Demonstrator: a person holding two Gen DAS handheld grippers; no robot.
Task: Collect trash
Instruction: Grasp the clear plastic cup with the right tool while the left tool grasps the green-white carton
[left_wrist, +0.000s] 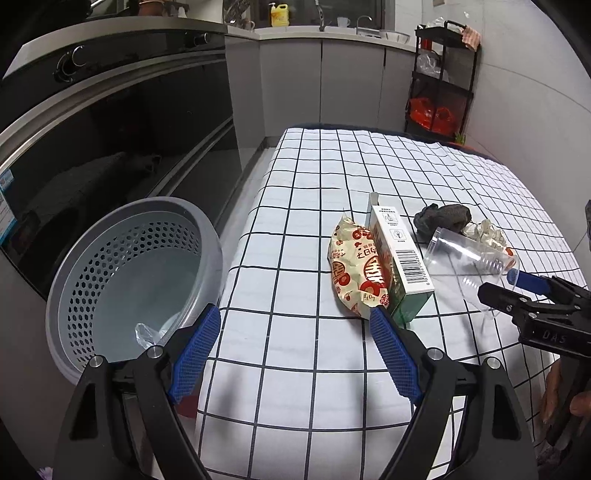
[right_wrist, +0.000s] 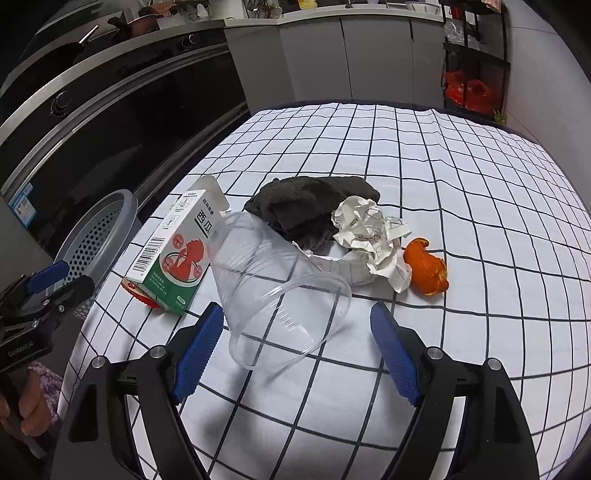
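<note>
While wide open, both grippers' fingers (left_wrist: 391, 343) (right_wrist: 199, 350) hold nothing

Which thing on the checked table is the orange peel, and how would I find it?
Start at the checked tablecloth and look for the little heap of rubbish in its middle. At the heap's right end, just past the crumpled white paper, lies the orange peel. It is the only bright orange thing there, small and curled, while its neighbours are white, dark grey or see-through.
</note>
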